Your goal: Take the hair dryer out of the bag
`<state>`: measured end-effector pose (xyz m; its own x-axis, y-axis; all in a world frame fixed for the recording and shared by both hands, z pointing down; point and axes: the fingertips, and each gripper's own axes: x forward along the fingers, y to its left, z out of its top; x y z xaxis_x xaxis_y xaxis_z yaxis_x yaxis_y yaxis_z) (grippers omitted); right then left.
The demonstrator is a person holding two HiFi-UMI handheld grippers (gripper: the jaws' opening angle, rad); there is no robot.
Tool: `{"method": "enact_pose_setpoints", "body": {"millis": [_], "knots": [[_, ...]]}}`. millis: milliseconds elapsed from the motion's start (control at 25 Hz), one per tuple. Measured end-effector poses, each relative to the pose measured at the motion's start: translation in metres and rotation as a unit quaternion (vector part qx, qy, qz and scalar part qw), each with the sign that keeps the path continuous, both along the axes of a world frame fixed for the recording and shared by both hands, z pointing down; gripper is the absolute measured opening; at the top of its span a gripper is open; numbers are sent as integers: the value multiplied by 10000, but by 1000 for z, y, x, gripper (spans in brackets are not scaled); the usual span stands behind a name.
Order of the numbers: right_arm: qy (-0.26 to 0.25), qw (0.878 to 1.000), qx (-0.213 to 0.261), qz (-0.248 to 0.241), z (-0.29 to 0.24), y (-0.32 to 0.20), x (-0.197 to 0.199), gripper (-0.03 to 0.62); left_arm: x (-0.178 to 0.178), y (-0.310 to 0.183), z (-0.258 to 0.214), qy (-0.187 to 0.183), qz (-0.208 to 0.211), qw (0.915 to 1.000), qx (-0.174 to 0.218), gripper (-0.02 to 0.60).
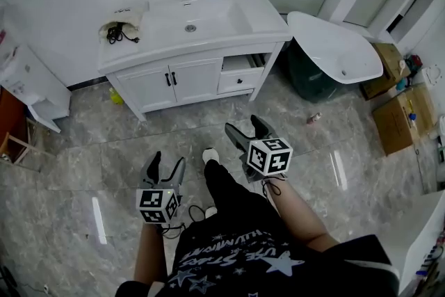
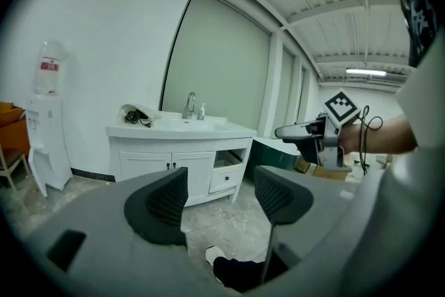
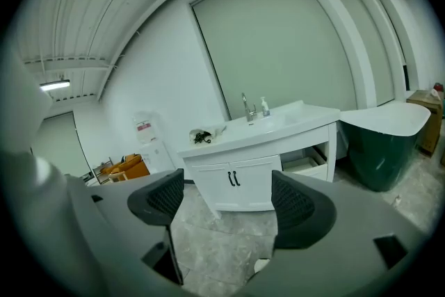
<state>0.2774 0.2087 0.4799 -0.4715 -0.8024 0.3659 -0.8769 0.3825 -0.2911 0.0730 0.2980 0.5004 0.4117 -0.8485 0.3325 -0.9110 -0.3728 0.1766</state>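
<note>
Glossy grey marble floor (image 1: 83, 156) is running up to a white vanity (image 1: 188, 80). Task is not yet starting: crumpled white bag (image 1: 124, 23) is lying on the smooth tabletop (image 1: 268, 23), well ahead of both tools, dark cord (image 1: 115, 35) spilling out, hair dryer itself indistinct. Left tool (image 1: 167, 163) and right tool (image 1: 245, 127) are hanging released, ribbed black pads (image 2: 167, 202) gripping nothing.

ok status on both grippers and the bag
Left gripper open, empty. Right gripper open, empty. Bag at left end of vanity, untouched, not yet reached. Nothing in the way.
</note>
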Motion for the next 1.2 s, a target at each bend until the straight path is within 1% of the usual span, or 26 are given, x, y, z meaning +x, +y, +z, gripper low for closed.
{"method": "enact_pose_setpoints", "body": {"millis": [80,160,280,400,520,720,840,1000,1200], "knots": [[-30,9999,-59,-86,7,-23,-8,379,-10,-12,5,-96,-83,9999,-29,303],[-54,9998,-55,-164,11,-54,-18,380,-25,-34,6,-159,-258,9995,-25,305],[-182,9996,-33,-229,10,-105,-35,379,-48,-77,4,-250,-461,9986,-22,307],[-325,9986,-207,-366,17,-152,-50,379,-64,-122,2,-336,-567,9978,-52,307],[-280,9973,-373,-559,25,-203,-62,379,-77,-169,0,-373,-765,9963,-89,307],[-179,9955,-410,-834,22,-283,-85,379,-96,-237,1,-459,-1027,9935,-140,307],[-357,9936,-521,-941,21,-323,-99,379,-110,-273,-1,-449,-1265,9909,-130,307],[-849,9860,-758,-1215,19,-356,-130,379,-135,-300,-7,-445,-1702,9844,-42,307],[-856,9771,-855,-1749,16,-370,-179,377,-174,-300,-11,-492,-2196,9743,-84,307]]}}
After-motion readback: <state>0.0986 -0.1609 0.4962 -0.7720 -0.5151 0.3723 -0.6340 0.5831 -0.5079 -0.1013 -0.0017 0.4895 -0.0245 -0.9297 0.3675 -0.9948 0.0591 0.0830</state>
